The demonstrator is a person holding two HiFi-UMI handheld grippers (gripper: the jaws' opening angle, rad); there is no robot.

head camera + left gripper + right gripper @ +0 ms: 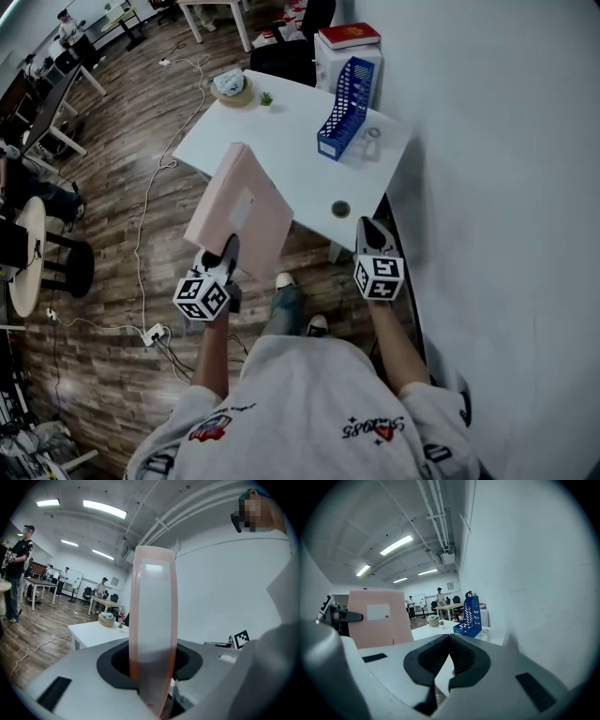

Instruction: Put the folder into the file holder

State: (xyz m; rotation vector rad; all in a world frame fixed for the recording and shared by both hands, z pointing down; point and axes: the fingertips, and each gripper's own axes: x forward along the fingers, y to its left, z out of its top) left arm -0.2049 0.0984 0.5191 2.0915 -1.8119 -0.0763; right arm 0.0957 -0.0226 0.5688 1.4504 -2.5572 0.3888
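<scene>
A pink folder (242, 208) with a white label stands up in front of me, and my left gripper (228, 251) is shut on its lower edge. In the left gripper view the folder (153, 616) runs edge-on between the jaws of the left gripper (153, 660). The blue slotted file holder (345, 108) stands on the far right part of the white table (281, 159), well beyond the folder. My right gripper (368, 227) hangs beside the table's near right corner, shut with nothing in it. The right gripper view shows its jaw tips meeting (449, 637), the file holder (469, 616) ahead and the folder (377, 618) at left.
On the table are a round basket (232, 86), a small plant (266, 98), a clear ring (373, 137) and a dark round thing (340, 208). A white cabinet with a red book (349, 37) stands behind. A wall runs along the right. Cables and a power strip (154, 333) lie on the floor.
</scene>
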